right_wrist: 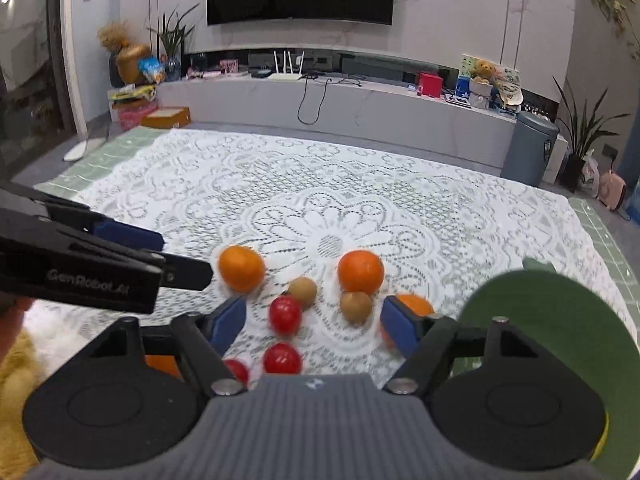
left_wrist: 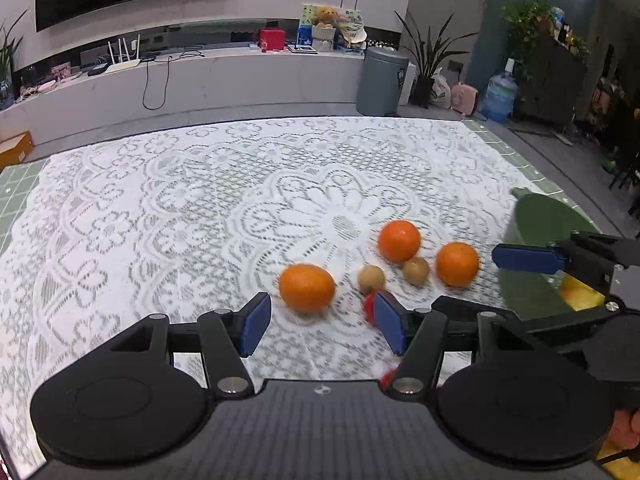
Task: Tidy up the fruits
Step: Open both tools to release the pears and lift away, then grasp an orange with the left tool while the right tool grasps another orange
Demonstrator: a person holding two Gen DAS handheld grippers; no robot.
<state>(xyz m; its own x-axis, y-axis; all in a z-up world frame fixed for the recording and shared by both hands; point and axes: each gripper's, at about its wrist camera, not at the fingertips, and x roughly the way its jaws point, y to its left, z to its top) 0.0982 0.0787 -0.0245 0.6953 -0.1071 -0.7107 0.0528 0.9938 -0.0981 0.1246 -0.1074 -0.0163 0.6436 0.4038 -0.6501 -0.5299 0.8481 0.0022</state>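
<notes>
Three oranges lie on the lace cloth: left (left_wrist: pixel 307 287) (right_wrist: pixel 241 268), middle (left_wrist: pixel 399 241) (right_wrist: pixel 360 271), right (left_wrist: pixel 457 263) (right_wrist: pixel 414 305). Two small brown fruits (left_wrist: pixel 371 278) (left_wrist: pixel 415 271) sit between them, also in the right wrist view (right_wrist: pixel 303 289) (right_wrist: pixel 356 306). Red round fruits (right_wrist: pixel 285 314) (right_wrist: pixel 282 358) (right_wrist: pixel 237 370) lie nearer me. My left gripper (left_wrist: pixel 320 322) is open and empty just short of the left orange. My right gripper (right_wrist: pixel 314 326) is open and empty over the red fruits. A green plate (right_wrist: pixel 556 320) (left_wrist: pixel 536 232) sits at the right.
The white lace cloth (left_wrist: pixel 200 208) covers a green gridded mat (left_wrist: pixel 16 188). A yellow fruit (left_wrist: pixel 580 294) rests on the plate behind the right gripper's finger (left_wrist: pixel 528 258). The left gripper's body (right_wrist: pixel 80 264) crosses the right wrist view. Beyond the table: a TV console and a grey bin (left_wrist: pixel 382 82).
</notes>
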